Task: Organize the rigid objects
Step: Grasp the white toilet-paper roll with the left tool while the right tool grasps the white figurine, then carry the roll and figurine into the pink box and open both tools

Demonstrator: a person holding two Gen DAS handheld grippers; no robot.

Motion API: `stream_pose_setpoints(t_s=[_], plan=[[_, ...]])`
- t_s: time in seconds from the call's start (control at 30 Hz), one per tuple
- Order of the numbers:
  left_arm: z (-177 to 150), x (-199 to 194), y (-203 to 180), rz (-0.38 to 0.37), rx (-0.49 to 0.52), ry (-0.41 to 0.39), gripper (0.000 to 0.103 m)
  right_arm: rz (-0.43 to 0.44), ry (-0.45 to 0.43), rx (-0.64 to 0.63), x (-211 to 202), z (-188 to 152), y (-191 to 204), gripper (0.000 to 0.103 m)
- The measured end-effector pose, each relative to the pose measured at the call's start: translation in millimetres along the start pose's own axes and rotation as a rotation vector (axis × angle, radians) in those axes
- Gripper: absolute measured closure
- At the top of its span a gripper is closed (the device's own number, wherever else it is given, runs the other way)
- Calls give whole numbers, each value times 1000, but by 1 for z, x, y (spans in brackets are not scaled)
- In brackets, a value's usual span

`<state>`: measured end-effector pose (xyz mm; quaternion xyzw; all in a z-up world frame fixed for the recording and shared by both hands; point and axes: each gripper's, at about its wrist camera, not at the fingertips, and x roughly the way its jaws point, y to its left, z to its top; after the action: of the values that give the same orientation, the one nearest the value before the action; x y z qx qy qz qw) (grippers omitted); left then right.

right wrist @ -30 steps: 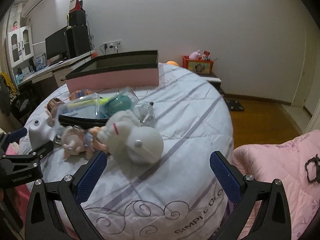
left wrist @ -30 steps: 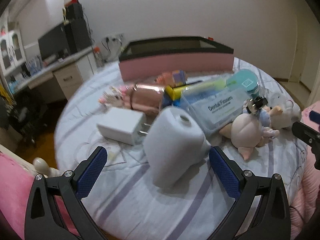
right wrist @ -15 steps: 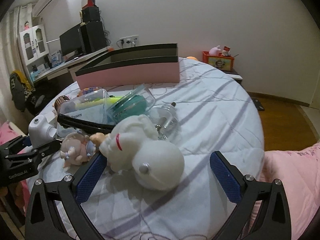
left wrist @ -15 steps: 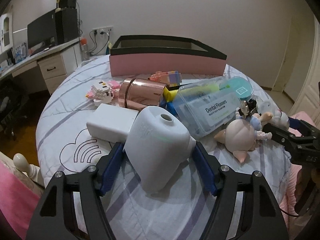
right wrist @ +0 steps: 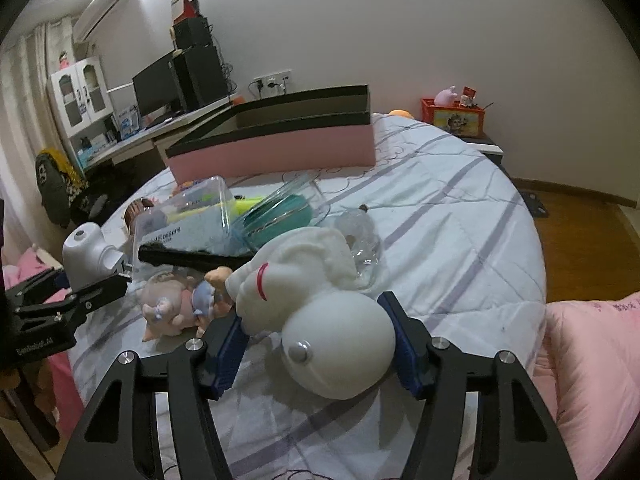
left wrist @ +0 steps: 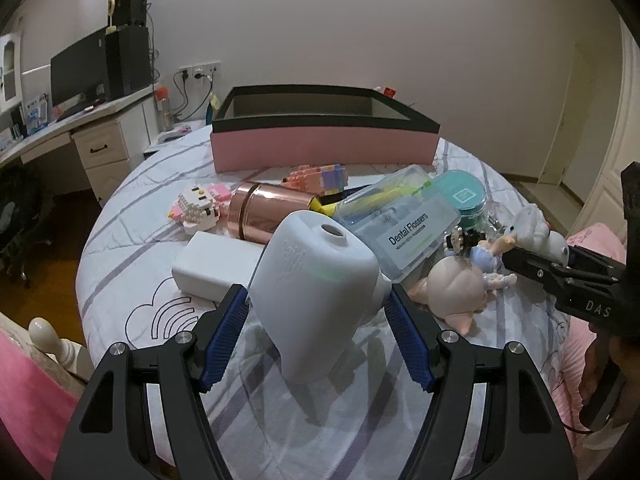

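Two grippers clamp toys in front of the pink box (left wrist: 324, 151) on the bed.

Left of the box's near wall, the left gripper (left wrist: 316, 334) pinches a white device (left wrist: 316, 280); to the right, the right gripper (right wrist: 316, 350), jaws just closing, squeezes a white figurine (right wrist: 320, 312). Either rounded body may slip or drag neighbouring clutter when lifted.

A second ago both hand-held grippers stood wide open. The left hand-held gripper (left wrist: 316, 334) has since closed its blue pads onto the sides of the white device (left wrist: 316, 284), which now fills the space between them. The right hand-held gripper (right wrist: 318, 344) has just been closing, and its pads now press the round end of the white toy figure (right wrist: 320, 312), earlier lying ahead of it.
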<state>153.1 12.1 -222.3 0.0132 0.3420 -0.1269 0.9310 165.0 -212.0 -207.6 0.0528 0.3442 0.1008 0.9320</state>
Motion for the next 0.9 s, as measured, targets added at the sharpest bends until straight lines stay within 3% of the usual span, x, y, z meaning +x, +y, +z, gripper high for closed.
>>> stream_pose_setpoints(t_s=[0.33, 0.5, 0.57, 0.6, 0.77, 0.9], plan=[[23, -18, -8, -28, 22, -62, 31, -6, -78, -6, -20, 29, 5, 39], [49, -18, -10, -39, 33, -92, 32, 17, -96, -27, -16, 53, 17, 39], [63, -15, -9, -49, 37, -106, 47, 40, -98, -34, -11, 66, 20, 39], [71, -13, -8, -50, 35, -104, 55, 45, -99, -36, -8, 72, 22, 39], [93, 24, -5, -45, 66, -55, 55, 45, -80, -59, 18, 103, 30, 39], [82, 49, 11, -140, -39, 13, 50, 77, -35, -41, 43, 104, 29, 39]])
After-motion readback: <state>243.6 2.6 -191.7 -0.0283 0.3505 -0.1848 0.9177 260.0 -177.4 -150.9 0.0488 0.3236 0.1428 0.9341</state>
